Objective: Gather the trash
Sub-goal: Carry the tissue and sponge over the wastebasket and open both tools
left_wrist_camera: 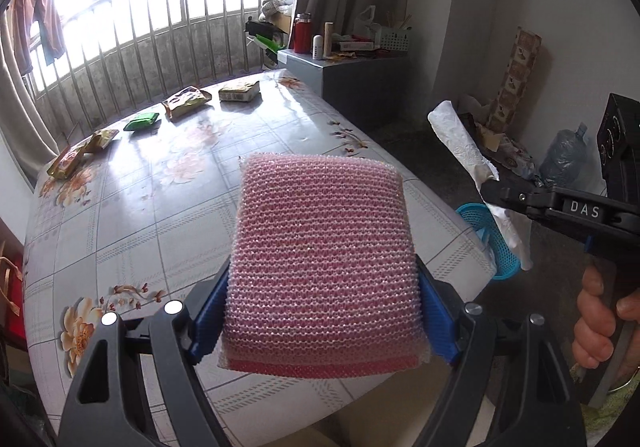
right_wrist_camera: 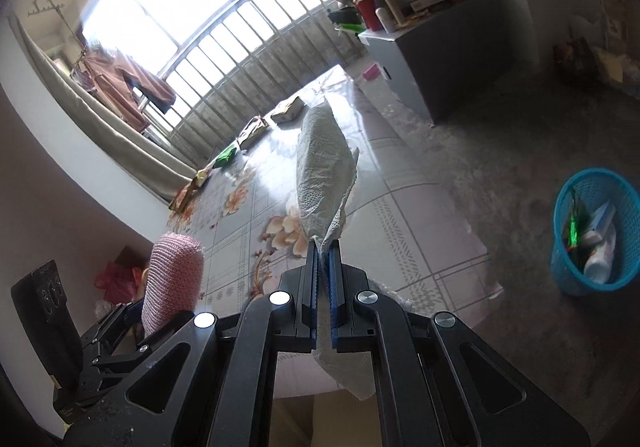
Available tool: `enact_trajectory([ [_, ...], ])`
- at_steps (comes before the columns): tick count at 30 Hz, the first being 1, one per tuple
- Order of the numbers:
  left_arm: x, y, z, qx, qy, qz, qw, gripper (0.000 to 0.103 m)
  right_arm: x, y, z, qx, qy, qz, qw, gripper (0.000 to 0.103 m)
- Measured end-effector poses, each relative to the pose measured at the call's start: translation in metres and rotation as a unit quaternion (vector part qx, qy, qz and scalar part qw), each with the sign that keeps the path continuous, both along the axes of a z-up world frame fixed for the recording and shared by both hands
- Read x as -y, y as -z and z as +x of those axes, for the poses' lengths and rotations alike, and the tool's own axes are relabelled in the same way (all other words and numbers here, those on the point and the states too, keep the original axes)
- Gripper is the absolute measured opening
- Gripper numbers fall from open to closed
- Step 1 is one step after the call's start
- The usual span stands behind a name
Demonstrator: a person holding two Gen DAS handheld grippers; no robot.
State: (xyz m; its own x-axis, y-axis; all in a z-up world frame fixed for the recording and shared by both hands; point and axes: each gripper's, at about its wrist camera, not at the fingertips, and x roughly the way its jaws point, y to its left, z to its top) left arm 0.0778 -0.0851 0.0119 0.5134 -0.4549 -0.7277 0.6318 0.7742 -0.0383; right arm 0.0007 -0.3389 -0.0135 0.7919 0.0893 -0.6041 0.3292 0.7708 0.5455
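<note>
Left gripper [left_wrist_camera: 320, 311] — jaws stood wide, the blue pads pressed against both sides of a pink knitted scouring sponge [left_wrist_camera: 320, 263]. The sponge was lifted clear of the table [left_wrist_camera: 132, 207], its far end raised above the floral tablecloth. In the right wrist view the same sponge [right_wrist_camera: 172, 283] showed at lower left, upright between the left gripper's fingers.

Right gripper [right_wrist_camera: 325, 251] — jaws closed nearly together on the lower end of a crumpled white paper towel [right_wrist_camera: 322, 175]. The towel stood up and away from the fingertips, over the table. From the left wrist view the towel [left_wrist_camera: 460, 143] appeared at right, slanting, pinched by the right gripper [left_wrist_camera: 496, 193]; a hand [left_wrist_camera: 596, 323] gripped its handle below.

Blue mesh wastebasket [right_wrist_camera: 596, 231] — stood on the grey floor just off the near right corner of the table, already containing a white bottle, a box and a green-printed wrapper. In the left wrist view only part of it [left_wrist_camera: 496, 243] showed, behind the table edge.

Remaining on the table, in a row along the far edge near the window railing: a yellowish packet [left_wrist_camera: 239, 91], a gold snack wrapper [left_wrist_camera: 186, 101], a green wrapper [left_wrist_camera: 141, 122], and two more gold wrappers [left_wrist_camera: 80, 155] at the far left corner.

Grey cabinet [left_wrist_camera: 360, 75] — beyond the table, cluttered on top.
</note>
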Motion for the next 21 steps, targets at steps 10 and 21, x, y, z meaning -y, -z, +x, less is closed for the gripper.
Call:
enact_trajectory([
  [10,0.135,0.001,-0.027,-0.024,0.142,0.003,0.9896,0.080,0.096,0.020,-0.110,0.010,0.170,0.036,0.985,0.003],
  [21,0.328,0.065,-0.012,-0.178,0.200,0.051,0.9622,0.080,0.208,0.123,-0.170,-0.045,0.289,0.132,0.947,0.003],
])
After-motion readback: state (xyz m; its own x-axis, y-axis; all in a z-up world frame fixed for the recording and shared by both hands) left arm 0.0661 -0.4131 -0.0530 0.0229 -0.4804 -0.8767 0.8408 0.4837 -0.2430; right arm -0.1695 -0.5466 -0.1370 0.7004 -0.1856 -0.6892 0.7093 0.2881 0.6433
